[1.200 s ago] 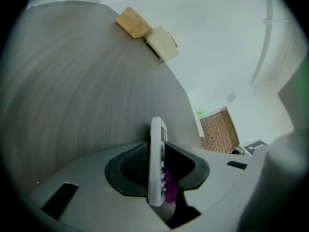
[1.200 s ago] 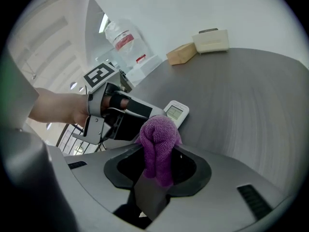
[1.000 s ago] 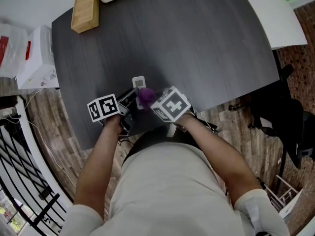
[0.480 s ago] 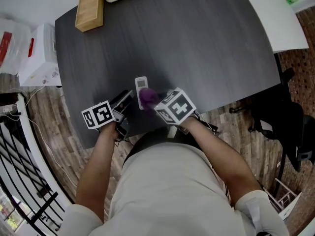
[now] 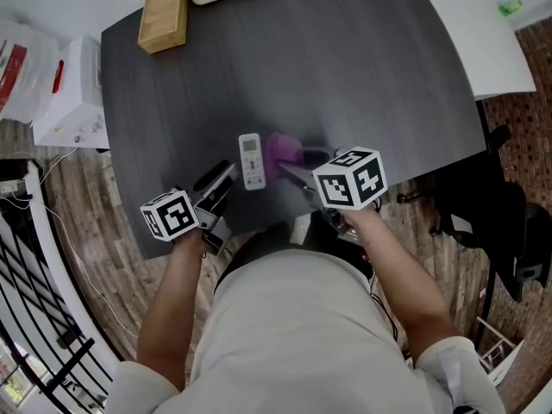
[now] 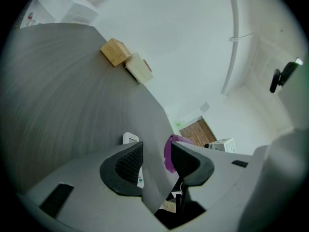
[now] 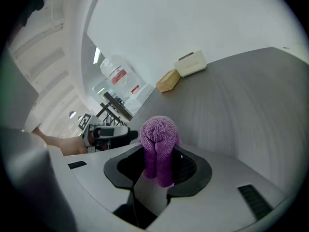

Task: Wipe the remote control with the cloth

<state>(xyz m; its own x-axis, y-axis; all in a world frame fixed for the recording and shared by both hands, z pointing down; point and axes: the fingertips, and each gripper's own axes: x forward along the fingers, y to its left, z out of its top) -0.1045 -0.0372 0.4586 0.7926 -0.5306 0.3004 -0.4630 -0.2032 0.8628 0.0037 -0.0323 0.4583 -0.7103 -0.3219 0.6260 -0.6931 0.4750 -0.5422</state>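
Head view: the remote [image 5: 252,160] lies flat on the desk [image 5: 362,67] towards its near edge. The left tool [image 5: 217,182] hangs just left of it. The right tool [image 5: 296,167] carries the cloth [image 5: 282,151] just right of it.

Left gripper view: the jaws stand half apart, have just been opening, and nothing is between them.

Right gripper view: the jaws clamp the soft, bunched cloth.

The remote looks light, stiff and smooth, so it will likely slide under wiping. It is best pinched across its long edges at the near end.
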